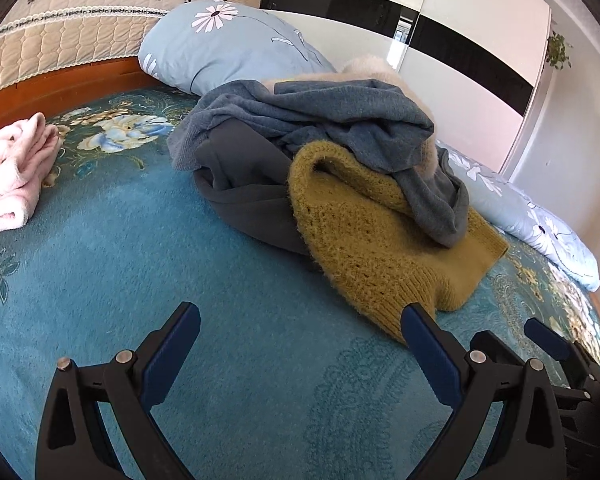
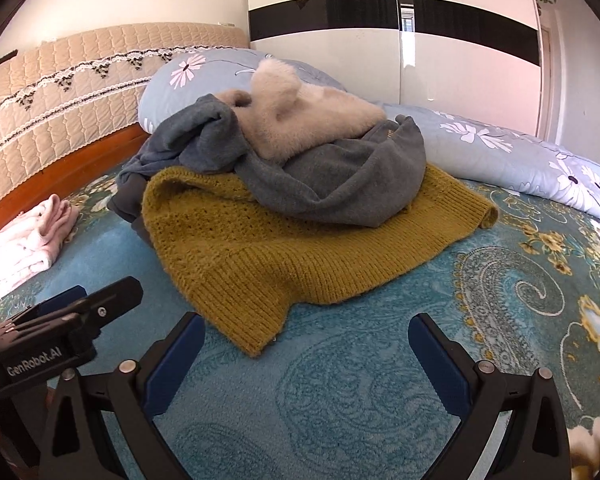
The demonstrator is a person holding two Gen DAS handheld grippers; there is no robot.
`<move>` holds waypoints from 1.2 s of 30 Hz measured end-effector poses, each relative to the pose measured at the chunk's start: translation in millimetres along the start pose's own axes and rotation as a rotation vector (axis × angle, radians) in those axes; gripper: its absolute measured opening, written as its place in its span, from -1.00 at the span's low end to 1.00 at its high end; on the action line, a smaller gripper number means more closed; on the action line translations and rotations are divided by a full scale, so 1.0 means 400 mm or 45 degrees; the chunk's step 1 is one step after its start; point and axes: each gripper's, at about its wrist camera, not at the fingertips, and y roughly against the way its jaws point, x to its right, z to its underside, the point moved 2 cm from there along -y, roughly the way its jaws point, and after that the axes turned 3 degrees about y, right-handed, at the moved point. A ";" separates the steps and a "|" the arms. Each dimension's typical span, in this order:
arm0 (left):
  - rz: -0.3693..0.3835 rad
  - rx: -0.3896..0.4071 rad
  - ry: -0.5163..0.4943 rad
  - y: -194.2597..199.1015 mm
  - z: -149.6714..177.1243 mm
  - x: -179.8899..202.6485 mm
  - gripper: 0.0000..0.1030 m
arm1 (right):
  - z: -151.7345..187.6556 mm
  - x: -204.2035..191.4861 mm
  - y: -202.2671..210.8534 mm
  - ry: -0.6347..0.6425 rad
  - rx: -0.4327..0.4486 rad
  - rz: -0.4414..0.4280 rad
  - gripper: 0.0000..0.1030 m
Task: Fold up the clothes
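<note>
A heap of clothes lies on the teal bedspread (image 1: 140, 248): a mustard knit sweater (image 1: 372, 240) (image 2: 300, 248) at the bottom front, a blue-grey sweater (image 1: 340, 120) (image 2: 340, 176) over it, a dark grey garment (image 1: 244, 184) at the left, and a fluffy cream garment (image 2: 300, 112) on top. My left gripper (image 1: 300, 320) is open and empty, just in front of the mustard sweater's hem. My right gripper (image 2: 306, 332) is open and empty, its jaws either side of the sweater's near corner. The left gripper also shows in the right wrist view (image 2: 80, 312).
A folded pink garment (image 1: 8, 176) (image 2: 32, 236) lies at the left of the bed. Light blue flowered pillows (image 1: 228, 44) (image 2: 520, 160) lie behind the heap. A quilted headboard (image 1: 72, 28) stands at the back left, a white wardrobe (image 2: 380, 40) behind.
</note>
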 end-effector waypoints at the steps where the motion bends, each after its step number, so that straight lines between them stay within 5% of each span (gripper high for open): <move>1: 0.008 0.000 -0.005 0.001 0.001 0.002 0.95 | -0.001 -0.003 -0.001 0.006 0.000 0.002 1.00; 18: 0.048 -0.018 -0.001 0.012 0.001 0.000 0.95 | 0.008 -0.007 -0.010 0.018 -0.051 -0.007 1.00; 27: 0.083 -0.007 0.073 0.024 -0.031 -0.038 0.95 | -0.009 0.019 0.016 -0.086 -0.005 -0.176 1.00; 36: 0.093 0.024 0.195 0.031 -0.100 -0.116 0.95 | -0.256 0.064 -0.027 -0.168 0.090 -0.005 1.00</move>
